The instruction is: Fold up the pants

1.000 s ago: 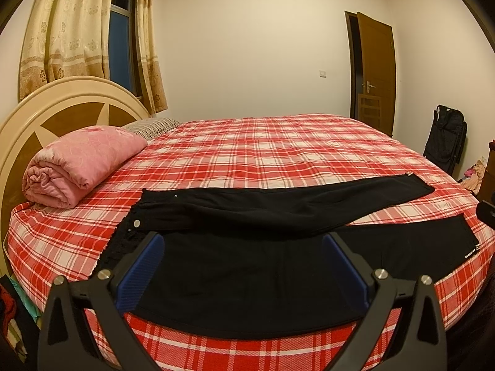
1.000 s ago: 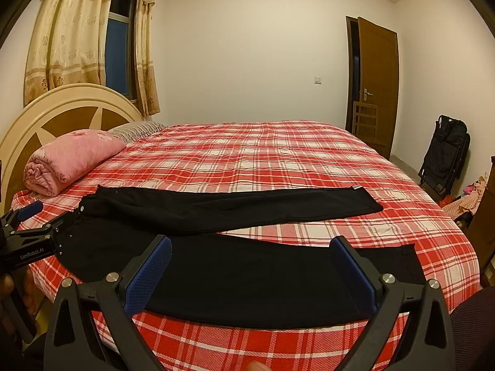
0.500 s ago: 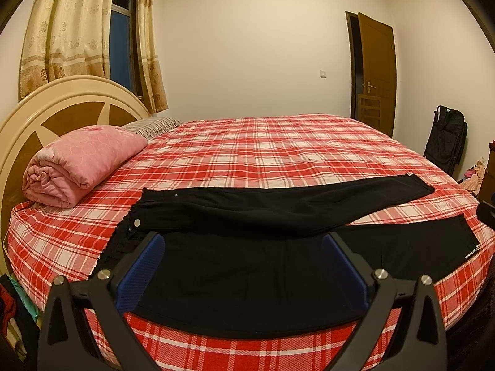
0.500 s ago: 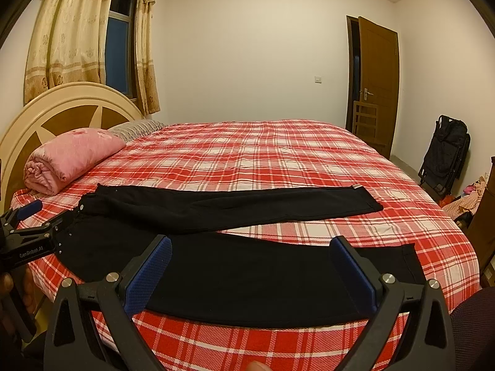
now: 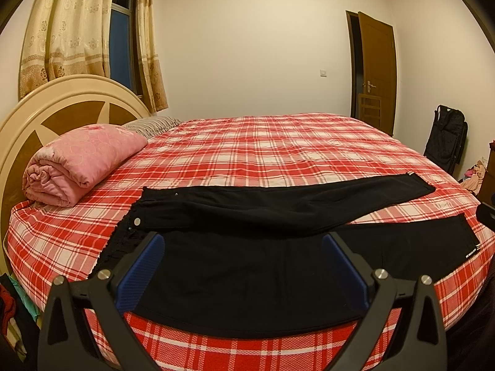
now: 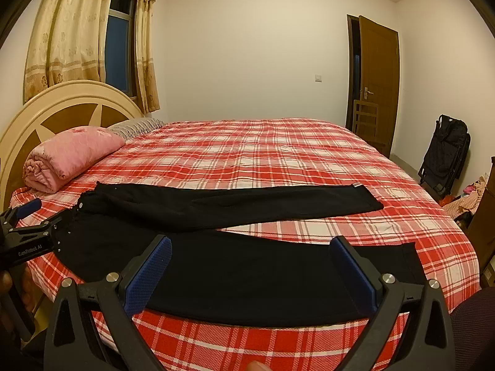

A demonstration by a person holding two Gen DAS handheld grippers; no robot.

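From the left wrist, the left gripper [image 5: 241, 253] hovers with fingers spread above the black pants [image 5: 247, 266], which lie flat across the plaid bed [image 5: 263, 154], legs splayed rightward. From the right wrist, the right gripper [image 6: 250, 256] likewise gapes over the near leg, seemingly not touching.

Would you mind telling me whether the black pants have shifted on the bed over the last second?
No. The black pants lie unchanged against the bed's plaid lines.

Near pants [image 5: 247, 278] leg partly hidden behind fingers [image 5: 142, 266]; left gripper [image 6: 21, 241] cut off at left edge.
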